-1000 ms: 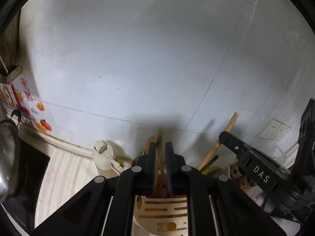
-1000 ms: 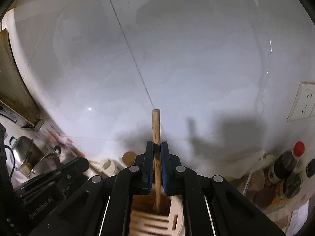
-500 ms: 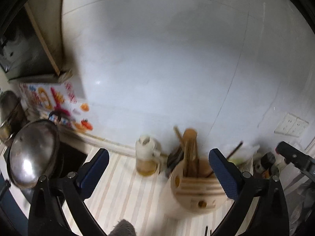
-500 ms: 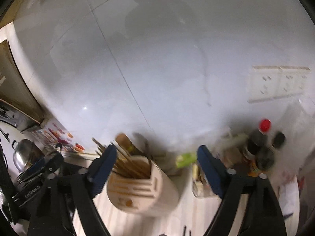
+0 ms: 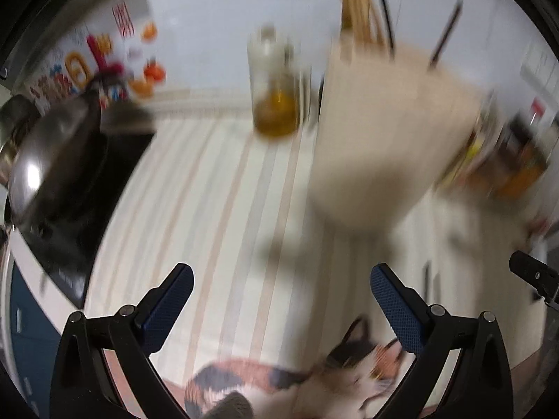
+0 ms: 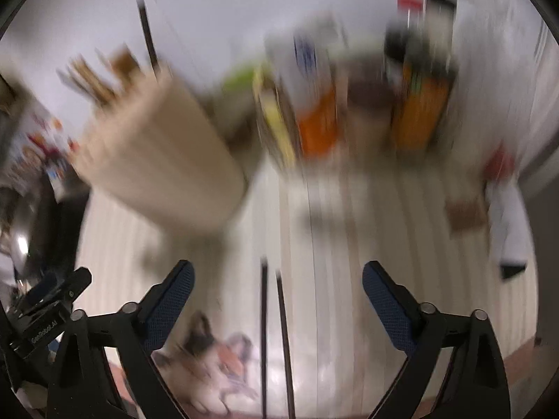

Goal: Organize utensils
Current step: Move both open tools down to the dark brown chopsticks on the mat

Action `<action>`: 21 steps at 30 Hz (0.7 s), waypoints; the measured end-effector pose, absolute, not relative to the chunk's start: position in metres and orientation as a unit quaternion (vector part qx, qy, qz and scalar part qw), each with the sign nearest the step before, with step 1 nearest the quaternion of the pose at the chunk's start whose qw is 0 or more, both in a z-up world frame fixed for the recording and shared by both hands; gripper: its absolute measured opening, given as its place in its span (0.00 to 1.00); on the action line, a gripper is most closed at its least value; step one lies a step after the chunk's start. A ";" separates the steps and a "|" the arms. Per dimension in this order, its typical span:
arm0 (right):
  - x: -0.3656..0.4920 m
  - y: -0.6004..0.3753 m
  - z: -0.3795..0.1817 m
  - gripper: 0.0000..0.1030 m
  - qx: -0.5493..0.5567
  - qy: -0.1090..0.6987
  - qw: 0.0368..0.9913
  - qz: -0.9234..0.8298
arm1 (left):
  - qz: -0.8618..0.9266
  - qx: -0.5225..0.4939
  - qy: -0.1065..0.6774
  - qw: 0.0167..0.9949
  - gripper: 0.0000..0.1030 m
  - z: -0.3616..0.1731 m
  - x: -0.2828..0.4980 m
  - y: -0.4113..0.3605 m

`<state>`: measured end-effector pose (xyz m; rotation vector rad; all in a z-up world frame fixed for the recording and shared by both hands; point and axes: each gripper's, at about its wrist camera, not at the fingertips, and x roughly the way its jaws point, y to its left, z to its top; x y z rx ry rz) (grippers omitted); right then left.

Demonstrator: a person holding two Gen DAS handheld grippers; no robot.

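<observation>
A pale wooden utensil holder [image 5: 380,132] stands on the striped counter, with wooden utensils [image 5: 360,7] and dark chopsticks sticking up from it; it also shows in the right wrist view as the holder [image 6: 157,160]. A pair of dark chopsticks [image 6: 276,335] lies on the counter between the fingers of my right gripper [image 6: 276,272], which is open over them without touching. My left gripper [image 5: 279,276] is open wide above bare counter, with nothing between its fingers. Both views are blurred by motion.
An oil bottle [image 5: 276,87] stands left of the holder. A steel pan [image 5: 45,160] sits on a dark cooktop at far left. Bottles and packets [image 6: 367,97] crowd the back right. A cat-print cloth [image 5: 314,380] lies at the counter's front edge.
Both grippers let go of the wooden utensils they held in the holder and opened wide. Both then dropped and tilted down toward the counter; the right one now hangs over the loose chopsticks.
</observation>
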<state>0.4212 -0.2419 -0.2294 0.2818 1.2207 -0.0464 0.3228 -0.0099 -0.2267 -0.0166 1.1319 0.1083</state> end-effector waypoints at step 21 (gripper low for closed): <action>0.386 -0.237 -0.351 0.05 0.041 0.690 0.720 -0.060 | -0.019 0.024 0.596 0.803 1.00 -0.303 0.286 -0.066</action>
